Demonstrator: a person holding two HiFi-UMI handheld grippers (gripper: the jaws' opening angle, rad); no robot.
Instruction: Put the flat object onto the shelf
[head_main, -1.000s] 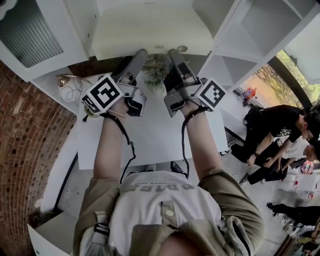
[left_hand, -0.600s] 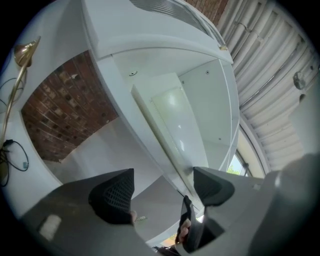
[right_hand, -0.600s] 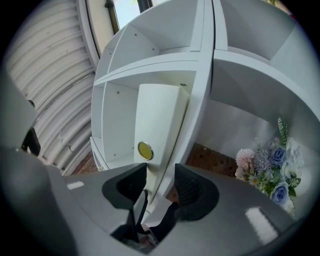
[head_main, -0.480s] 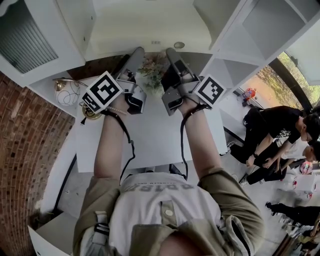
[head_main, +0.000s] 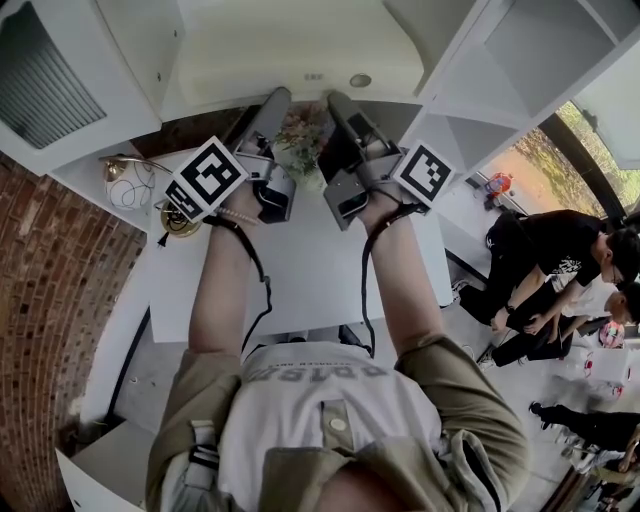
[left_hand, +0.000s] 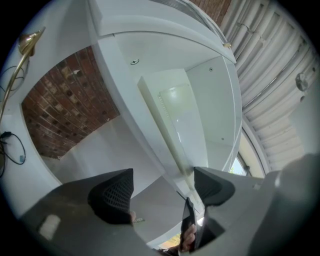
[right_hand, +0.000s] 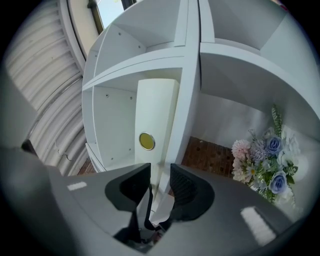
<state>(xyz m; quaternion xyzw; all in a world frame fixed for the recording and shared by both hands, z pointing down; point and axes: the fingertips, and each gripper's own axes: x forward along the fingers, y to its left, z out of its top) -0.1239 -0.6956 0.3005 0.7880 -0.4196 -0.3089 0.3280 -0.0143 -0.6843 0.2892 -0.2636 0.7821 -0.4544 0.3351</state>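
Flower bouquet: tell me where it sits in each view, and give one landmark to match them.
Head view: flower bouquet at upper centre, just below the cream board.
Left gripper view: not in it.
Right gripper view: lower right, against the white wall.
Shared landmark: the cream board, in all three views.

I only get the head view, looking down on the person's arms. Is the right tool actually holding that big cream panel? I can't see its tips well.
Observer: Yes. In the right gripper view the cream panel sits between the fingers of the right gripper, which have just been closing on its near edge.
Operator: And the left one?
Observer: The fingers of the left gripper stand wide apart, pinching nothing; the panel's edge runs up beside one of them.
Operator: What's the round spot on it?
Observer: A yellow disc on the panel's face.
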